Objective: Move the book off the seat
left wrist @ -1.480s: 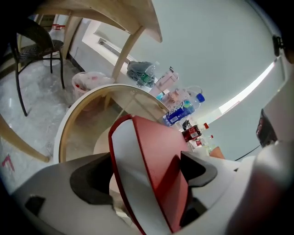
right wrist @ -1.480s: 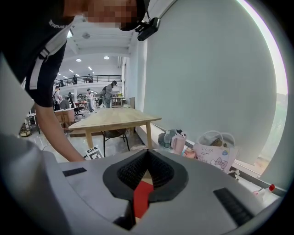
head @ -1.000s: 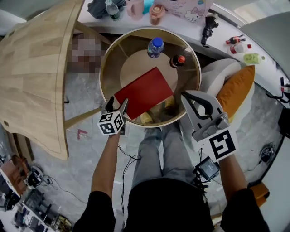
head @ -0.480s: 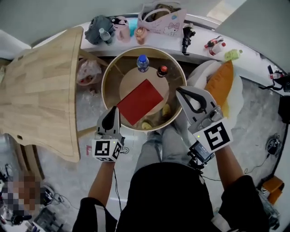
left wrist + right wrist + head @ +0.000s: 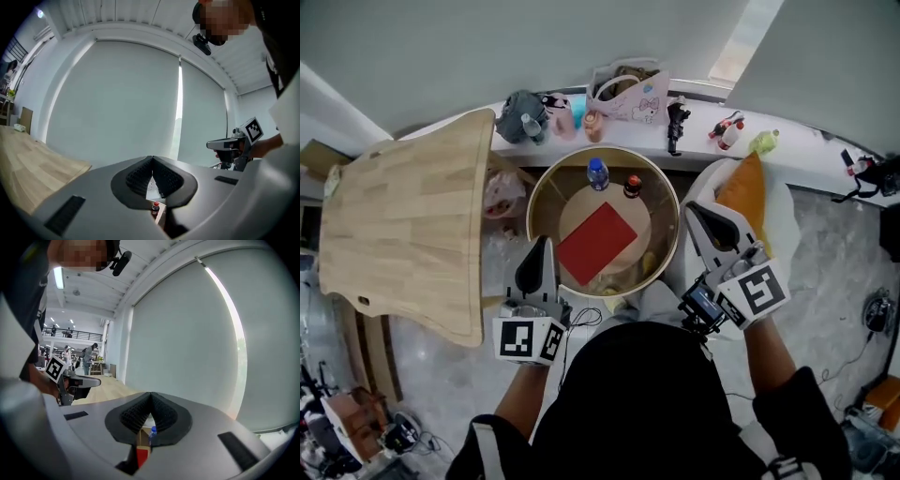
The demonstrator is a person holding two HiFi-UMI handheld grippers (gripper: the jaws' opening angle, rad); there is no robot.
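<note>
Well apart from left gripper's (image 5: 541, 249) and right gripper's (image 5: 699, 212) fingers, red book (image 5: 597, 243).

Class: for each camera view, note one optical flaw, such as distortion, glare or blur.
Head view: wide-angle lens bows the white ledge into an arc. Left gripper view: fisheye curves the blinds, corners go black. Right gripper view: daylight strip blows out.
</note>
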